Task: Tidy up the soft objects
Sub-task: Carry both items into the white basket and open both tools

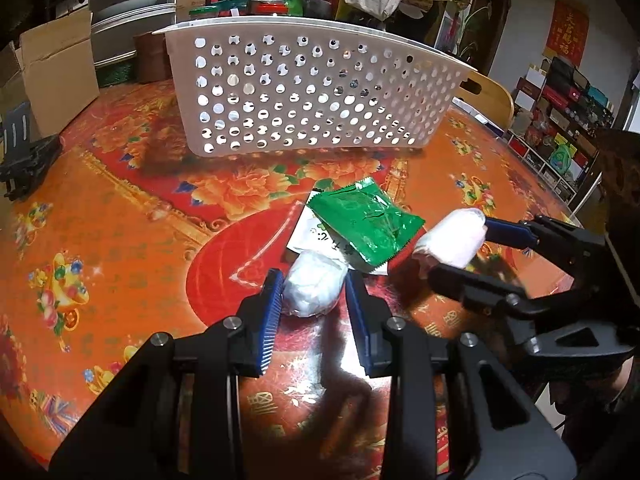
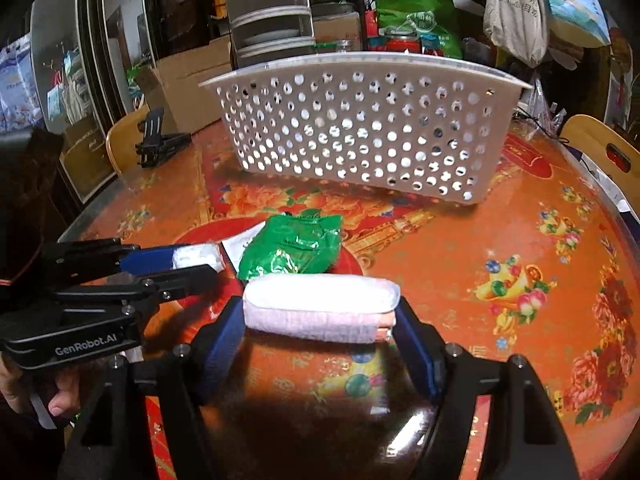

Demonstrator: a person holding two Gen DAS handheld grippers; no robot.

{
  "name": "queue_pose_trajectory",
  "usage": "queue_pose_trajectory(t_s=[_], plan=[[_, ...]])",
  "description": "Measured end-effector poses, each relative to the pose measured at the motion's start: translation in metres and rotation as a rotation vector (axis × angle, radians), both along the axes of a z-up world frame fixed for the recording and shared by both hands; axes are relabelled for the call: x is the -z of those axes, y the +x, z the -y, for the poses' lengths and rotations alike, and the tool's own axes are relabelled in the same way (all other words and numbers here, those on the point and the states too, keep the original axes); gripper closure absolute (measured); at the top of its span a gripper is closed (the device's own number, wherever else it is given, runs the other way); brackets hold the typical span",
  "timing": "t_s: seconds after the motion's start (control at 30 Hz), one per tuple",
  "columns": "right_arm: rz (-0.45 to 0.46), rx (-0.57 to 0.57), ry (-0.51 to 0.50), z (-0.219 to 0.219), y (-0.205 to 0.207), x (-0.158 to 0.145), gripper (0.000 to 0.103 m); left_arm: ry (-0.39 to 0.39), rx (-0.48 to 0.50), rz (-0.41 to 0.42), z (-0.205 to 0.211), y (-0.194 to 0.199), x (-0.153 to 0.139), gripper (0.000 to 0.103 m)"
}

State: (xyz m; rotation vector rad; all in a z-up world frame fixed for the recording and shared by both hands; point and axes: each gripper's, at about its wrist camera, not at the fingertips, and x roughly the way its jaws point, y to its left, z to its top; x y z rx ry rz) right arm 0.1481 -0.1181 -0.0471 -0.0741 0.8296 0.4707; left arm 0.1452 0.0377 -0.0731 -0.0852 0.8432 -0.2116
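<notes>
My left gripper has its jaws around a crumpled white plastic-wrapped bundle lying on the table; both pads touch its sides. It also shows in the right wrist view. My right gripper is shut on a white and pink rolled cloth and holds it just above the table; it shows in the left wrist view too. A green foil packet lies on a white packet between them. A white perforated basket stands behind.
The round table has a red and orange floral cover. A black stand lies at its left edge. Cardboard boxes, stacked containers and bags crowd the back. A wooden chair back stands at the right.
</notes>
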Motion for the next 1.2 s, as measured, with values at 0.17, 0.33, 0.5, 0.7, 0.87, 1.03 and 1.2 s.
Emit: queue_pose_trajectory(t_s=[0.17,0.33,0.5,0.7,0.87,1.03,1.2], plan=[[0.031,0.015,0.029,0.01,-0.005,-0.011,0.031,-0.003,-0.005,0.02,-0.002,-0.003,-0.003,0.073],[0.059,0.022,0.045,0.018,-0.008,-0.024,0.031,0.022,-0.022,0.038,-0.001,-0.006,-0.006,0.073],[0.078,0.022,0.053,0.024,-0.009,-0.036,0.031,0.017,-0.032,0.056,-0.001,-0.008,-0.017,0.073],[0.107,0.027,0.066,0.032,-0.007,-0.056,0.031,0.011,-0.035,0.127,0.0,-0.013,-0.055,0.073],[0.131,0.029,0.072,0.036,-0.003,-0.078,0.031,0.003,-0.045,0.16,-0.003,-0.009,-0.083,0.073],[0.155,0.028,0.071,0.038,0.009,-0.102,0.031,-0.01,-0.047,0.191,-0.008,0.0,-0.115,0.073],[0.176,0.035,0.082,0.041,0.026,-0.126,0.031,-0.028,-0.04,0.202,-0.009,0.016,-0.142,0.073]])
